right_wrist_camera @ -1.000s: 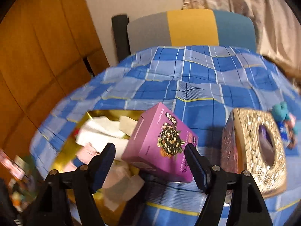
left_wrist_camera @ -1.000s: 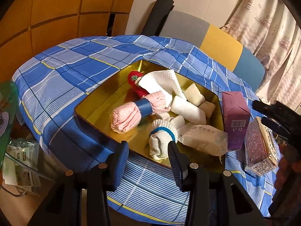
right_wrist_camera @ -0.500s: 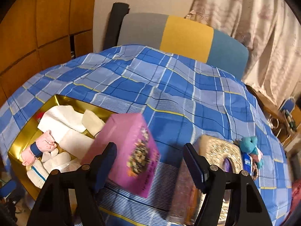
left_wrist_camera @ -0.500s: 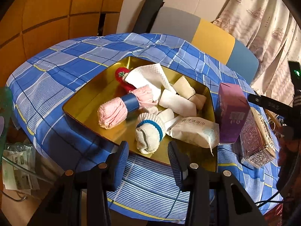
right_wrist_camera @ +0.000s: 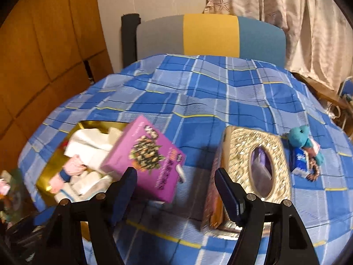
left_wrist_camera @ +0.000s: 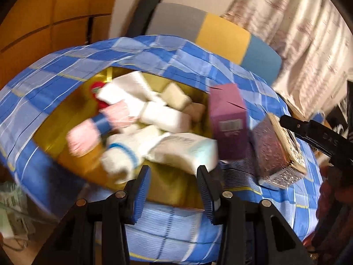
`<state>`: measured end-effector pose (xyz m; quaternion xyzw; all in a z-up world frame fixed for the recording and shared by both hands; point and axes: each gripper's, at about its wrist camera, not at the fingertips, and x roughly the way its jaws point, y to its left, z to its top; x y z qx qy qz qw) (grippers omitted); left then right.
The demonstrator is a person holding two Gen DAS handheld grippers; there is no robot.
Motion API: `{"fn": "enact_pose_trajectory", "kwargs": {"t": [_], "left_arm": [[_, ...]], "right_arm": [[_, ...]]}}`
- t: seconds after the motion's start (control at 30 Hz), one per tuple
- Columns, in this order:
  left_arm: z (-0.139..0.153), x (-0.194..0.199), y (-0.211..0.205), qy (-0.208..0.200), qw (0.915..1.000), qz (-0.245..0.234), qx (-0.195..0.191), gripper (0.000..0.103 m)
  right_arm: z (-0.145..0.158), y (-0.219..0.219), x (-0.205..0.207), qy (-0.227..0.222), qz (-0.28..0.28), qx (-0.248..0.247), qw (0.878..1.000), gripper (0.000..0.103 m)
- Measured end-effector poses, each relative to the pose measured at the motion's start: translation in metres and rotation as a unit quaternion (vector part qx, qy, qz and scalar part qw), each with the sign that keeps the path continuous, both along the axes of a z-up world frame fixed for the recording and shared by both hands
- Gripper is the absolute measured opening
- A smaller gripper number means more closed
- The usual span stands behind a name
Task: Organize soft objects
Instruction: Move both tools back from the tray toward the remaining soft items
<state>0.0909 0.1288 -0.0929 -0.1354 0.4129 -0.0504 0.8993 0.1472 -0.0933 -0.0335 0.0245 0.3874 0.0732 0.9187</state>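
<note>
A gold tray on the blue checked tablecloth holds several soft things: a pink roll with a blue band, a white sock with a blue stripe, white towels and a wrapped tissue pack. My left gripper is open and empty above the tray's near edge. My right gripper is open and empty over the cloth, between the purple box and the gold tissue box. The tray also shows in the right wrist view. A teal plush toy lies far right.
The purple box stands at the tray's right edge, next to the glittery tissue box. A small blue packet lies by the plush. A grey, yellow and blue chair stands behind the table. Curtains hang at the right.
The left view has swung left and closer to the tray, blurring it. The right gripper has pulled back and turned, so the purple box and the tissue box sit on either side of it.
</note>
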Motion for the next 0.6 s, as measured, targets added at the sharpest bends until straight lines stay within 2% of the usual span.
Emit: {"fn": "enact_pose_trajectory", "kwargs": {"t": [0.13,0.17,0.2,0.23,0.47,0.53,0.6], "left_arm": [[-0.006,0.022,-0.028,0.011,0.9982,-0.041,0.042,0.044],[-0.01,0.027,-0.033,0.018,0.9966,-0.045,0.067,0.044],[-0.016,0.035,-0.035,0.035,0.9929,-0.037,0.108,0.044],[-0.019,0.038,-0.032,0.044,0.9915,-0.035,0.118,0.045],[-0.03,0.029,0.012,0.088,0.9882,0.03,0.122,0.044],[-0.028,0.022,0.019,0.088,0.99,0.039,0.103,0.044],[-0.02,0.011,0.021,0.066,0.9944,0.041,0.072,0.044]], "right_arm": [[0.0,0.003,-0.018,-0.001,0.013,0.019,1.0,0.074],[0.001,0.003,-0.023,-0.002,0.016,0.021,1.0,0.074],[0.001,0.002,-0.026,-0.003,0.017,0.022,1.0,0.074],[0.002,0.0,-0.031,-0.004,0.018,0.023,1.0,0.074],[0.005,-0.037,-0.053,-0.017,0.003,0.033,0.999,0.074],[0.005,-0.054,-0.057,-0.016,-0.008,0.047,0.999,0.074],[0.006,-0.07,-0.062,-0.021,-0.02,0.064,0.998,0.074]]}}
